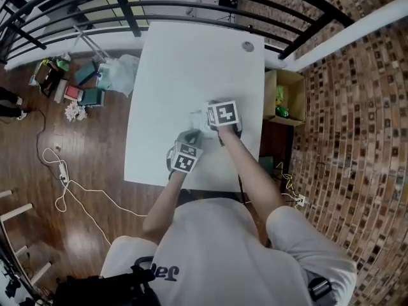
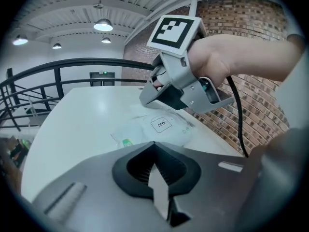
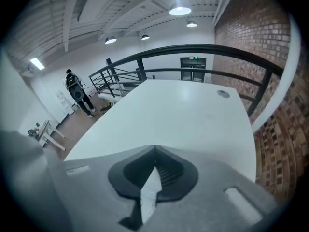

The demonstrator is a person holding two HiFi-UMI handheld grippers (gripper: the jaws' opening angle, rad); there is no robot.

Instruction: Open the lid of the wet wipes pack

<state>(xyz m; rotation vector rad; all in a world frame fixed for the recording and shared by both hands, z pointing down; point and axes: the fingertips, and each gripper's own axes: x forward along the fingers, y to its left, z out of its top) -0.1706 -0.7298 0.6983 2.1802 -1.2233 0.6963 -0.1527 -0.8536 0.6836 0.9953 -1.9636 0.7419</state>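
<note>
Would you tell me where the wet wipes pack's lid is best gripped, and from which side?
Probably the edge of the lid marked OPEN, from above at a shallow angle: the wet wipes pack lies flat on the table, lid upward, leaving only a thin edge.

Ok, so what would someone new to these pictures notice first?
A large white table fills the middle of the head view. Near its front edge lies a wet wipes pack with an OPEN label. The right gripper hangs just above it with jaws together, and the left gripper, also shut, points at the pack from nearer the person.
</note>
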